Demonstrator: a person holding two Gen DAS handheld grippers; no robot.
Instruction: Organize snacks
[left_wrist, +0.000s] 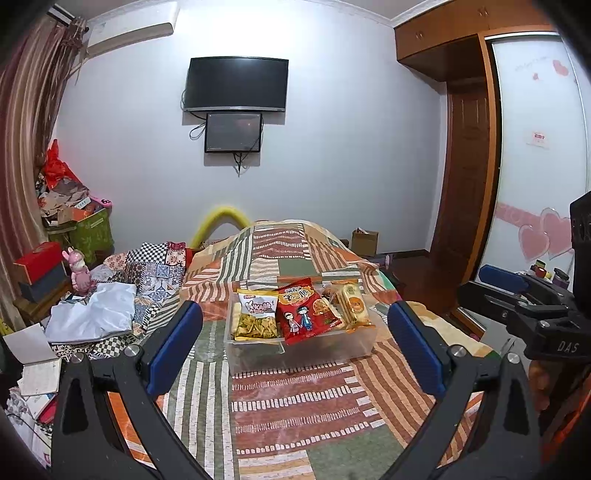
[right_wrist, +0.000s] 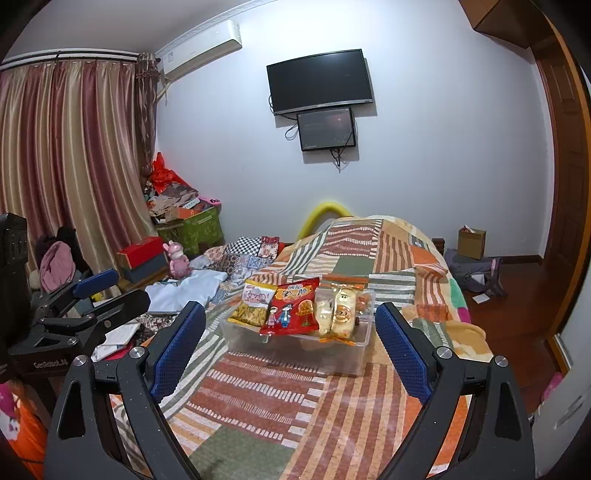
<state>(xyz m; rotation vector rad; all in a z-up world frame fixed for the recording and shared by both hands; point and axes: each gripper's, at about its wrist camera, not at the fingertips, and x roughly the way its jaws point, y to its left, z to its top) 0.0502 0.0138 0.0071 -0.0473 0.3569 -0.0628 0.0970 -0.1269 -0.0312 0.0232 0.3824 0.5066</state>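
A clear plastic bin (left_wrist: 295, 352) (right_wrist: 295, 350) sits on the patchwork quilt ahead of both grippers. Leaning upright inside it are a white-and-yellow chip bag (left_wrist: 256, 314) (right_wrist: 255, 304), a red snack bag (left_wrist: 306, 314) (right_wrist: 291, 308) and pale cake packs (left_wrist: 352, 304) (right_wrist: 340, 310). My left gripper (left_wrist: 294, 310) hovers short of the bin, blue pads wide apart and empty. My right gripper (right_wrist: 290, 308) is also short of the bin, open with nothing between its pads. Each gripper shows at the edge of the other's view: the right gripper (left_wrist: 517, 291), the left gripper (right_wrist: 96, 291).
The striped quilt (left_wrist: 295, 406) covers the bed. Folded cloth (left_wrist: 92, 314), a pink toy figure (left_wrist: 79, 271), boxes and papers crowd the left side. To the right the bed drops to a wooden floor (right_wrist: 517, 302), with a wardrobe (left_wrist: 469, 166) beyond.
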